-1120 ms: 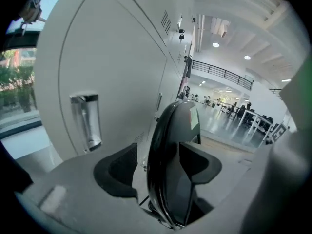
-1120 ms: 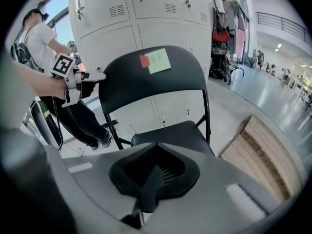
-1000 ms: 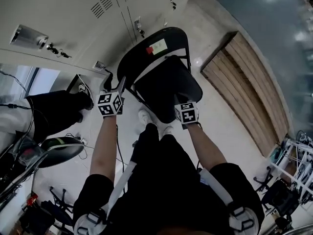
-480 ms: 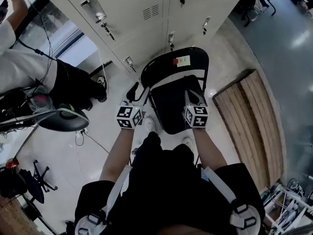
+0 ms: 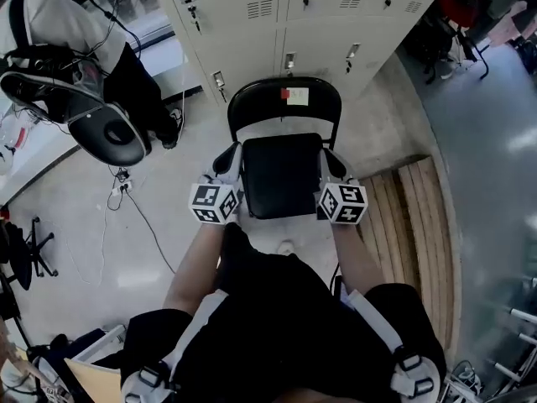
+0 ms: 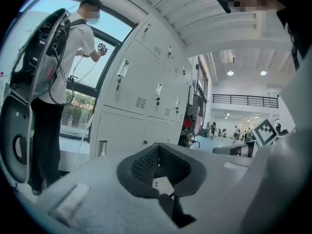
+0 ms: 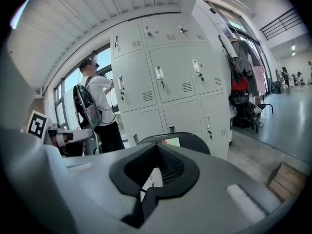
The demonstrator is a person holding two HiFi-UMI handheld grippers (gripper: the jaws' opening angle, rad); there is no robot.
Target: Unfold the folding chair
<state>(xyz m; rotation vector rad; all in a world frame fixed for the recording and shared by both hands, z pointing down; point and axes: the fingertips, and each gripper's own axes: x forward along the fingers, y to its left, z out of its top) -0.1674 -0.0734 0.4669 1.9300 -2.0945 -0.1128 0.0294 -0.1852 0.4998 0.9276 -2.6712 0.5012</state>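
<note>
The black folding chair [image 5: 281, 175] stands unfolded in front of the lockers, its seat flat and its backrest [image 5: 285, 99] bearing a white and red label. My left gripper [image 5: 230, 156] hangs beside the seat's left edge. Its jaws have just been closing and now stand shut with nothing between them [image 6: 158, 150]. Beside the seat's right edge is my right gripper [image 5: 330, 161], also shut and empty [image 7: 157, 154]. The right gripper view shows the chair's backrest [image 7: 187, 141] just beyond the jaws. I cannot tell whether either gripper touches the chair.
Grey lockers [image 5: 319, 15] stand right behind the chair. A person wearing a backpack rig [image 5: 75, 32] stands at the window to the left, also seen as a person [image 6: 53, 82] in the left gripper view. A wooden pallet [image 5: 424, 225] lies to the right; a cable [image 5: 138, 212] trails on the left floor.
The chair stood tilted with its seat at a slant; it now stands square with the seat flat. Both grippers went from the seat's near corners to its sides.
</note>
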